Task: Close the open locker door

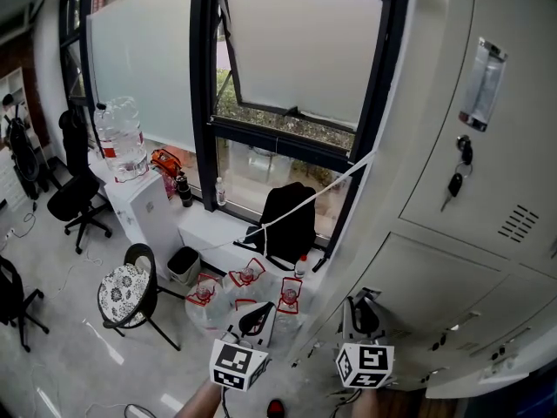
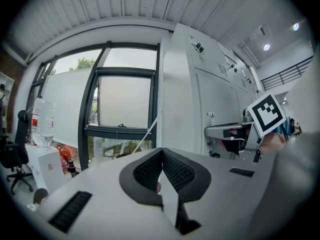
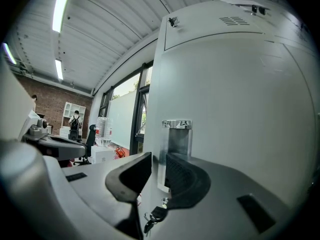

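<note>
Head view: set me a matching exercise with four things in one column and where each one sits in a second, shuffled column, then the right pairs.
Things
1. water jug
2. black backpack
3. keys
4. patterned stool

Places
A. hanging from the lock of a locker door
B. standing on the floor beside the black bin
C. on top of the white dispenser
D. on the white ledge under the window

Pairs: 1-C, 2-D, 3-A, 4-B

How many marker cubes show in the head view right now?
2. One cube sits on the left tongs, bottom centre. The other sits on the right tongs, just right of it. None looks hidden.
</note>
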The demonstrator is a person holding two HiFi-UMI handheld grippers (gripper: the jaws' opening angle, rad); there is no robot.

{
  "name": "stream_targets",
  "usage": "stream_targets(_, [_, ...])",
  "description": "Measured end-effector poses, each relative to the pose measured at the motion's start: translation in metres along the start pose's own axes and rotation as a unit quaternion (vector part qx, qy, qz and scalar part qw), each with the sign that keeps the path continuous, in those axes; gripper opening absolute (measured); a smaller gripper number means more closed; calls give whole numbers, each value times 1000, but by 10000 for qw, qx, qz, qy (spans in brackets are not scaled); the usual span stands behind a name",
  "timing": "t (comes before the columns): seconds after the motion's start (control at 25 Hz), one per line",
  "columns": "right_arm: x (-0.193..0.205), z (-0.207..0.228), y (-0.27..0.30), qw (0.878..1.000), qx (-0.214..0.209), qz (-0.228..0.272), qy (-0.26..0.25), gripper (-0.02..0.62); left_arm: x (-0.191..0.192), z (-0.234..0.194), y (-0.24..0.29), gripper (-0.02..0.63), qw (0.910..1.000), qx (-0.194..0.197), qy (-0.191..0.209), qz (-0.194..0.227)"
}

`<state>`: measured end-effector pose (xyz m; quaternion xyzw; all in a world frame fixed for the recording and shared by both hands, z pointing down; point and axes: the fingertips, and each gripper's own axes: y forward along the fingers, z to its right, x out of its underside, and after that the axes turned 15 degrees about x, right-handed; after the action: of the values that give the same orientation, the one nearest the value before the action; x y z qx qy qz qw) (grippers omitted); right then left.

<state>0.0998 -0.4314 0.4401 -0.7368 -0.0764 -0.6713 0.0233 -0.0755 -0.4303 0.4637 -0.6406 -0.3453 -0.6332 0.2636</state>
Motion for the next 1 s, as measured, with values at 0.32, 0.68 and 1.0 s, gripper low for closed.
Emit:
stream_targets(0.32, [0, 1, 5, 10000, -31, 15, 24, 95, 3, -2, 1, 21, 10000, -69, -10, -45])
stream_targets(0.68, [-1, 0, 6, 10000, -27, 73, -1, 114, 3, 1, 0, 21, 9999, -121, 4, -66])
stream_targets(1.0, [-1, 5, 0, 9999, -66, 107, -17, 117, 3, 7, 2, 21, 9999, -128, 13, -54])
